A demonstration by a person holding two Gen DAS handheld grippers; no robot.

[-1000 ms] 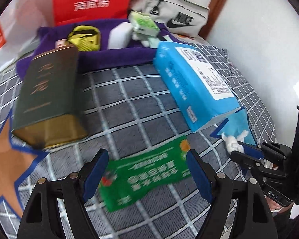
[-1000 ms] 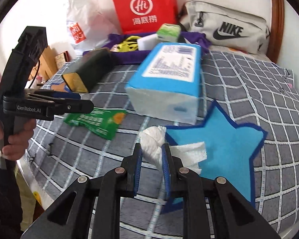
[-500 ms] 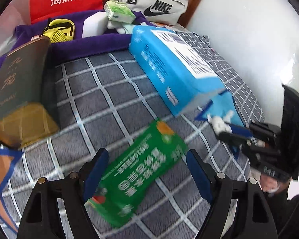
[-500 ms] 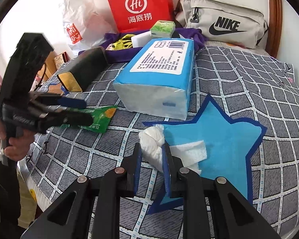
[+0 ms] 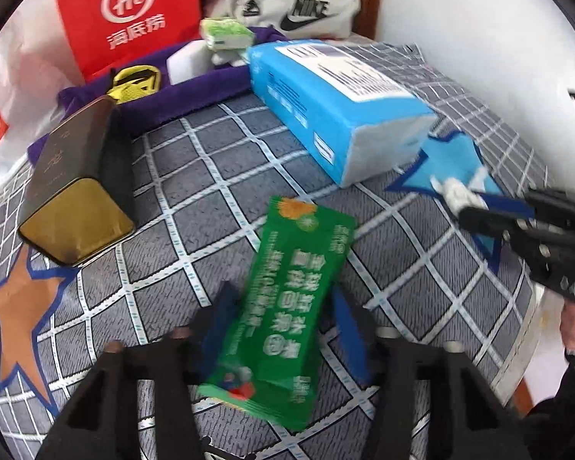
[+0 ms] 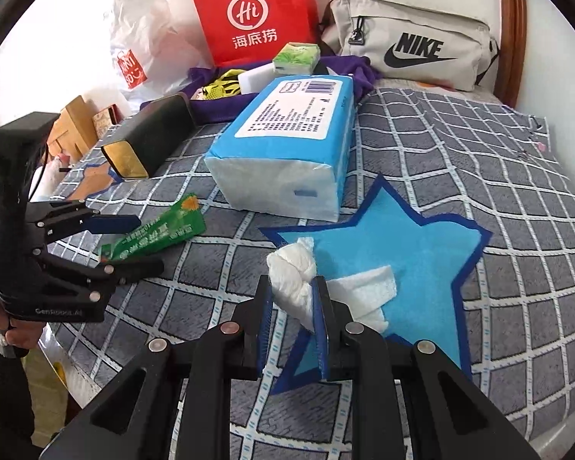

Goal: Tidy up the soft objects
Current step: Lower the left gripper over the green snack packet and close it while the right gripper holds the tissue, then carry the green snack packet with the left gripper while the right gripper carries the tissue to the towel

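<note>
A green soft packet [image 5: 287, 299] lies on the grey checked bedspread [image 5: 195, 199]. It runs lengthwise between the fingers of my left gripper [image 5: 283, 326], whose jaws are closing around it. A thin gap still shows at the right pad. From the right wrist view the packet [image 6: 160, 230] rests flat between the left gripper's [image 6: 130, 245] fingers. My right gripper [image 6: 291, 306] is shut on a crumpled white tissue [image 6: 291, 276] above a blue star patch [image 6: 410, 253]. A large blue tissue pack [image 6: 287, 145] sits just behind the star.
A dark tin box [image 5: 72, 176] lies left of the packet, by an orange star patch [image 5: 22, 306]. At the back are a purple cloth [image 5: 195, 92] with small items, a red paper bag [image 6: 256, 11], a grey Nike bag [image 6: 414, 46] and a white plastic bag [image 6: 141, 46]. The bed's edge is at the front.
My left gripper has moved forward over the green packet and rolled, so the packet now runs lengthwise between its fingers. Its jaws have narrowed. The right gripper keeps its hold on the tissue.
</note>
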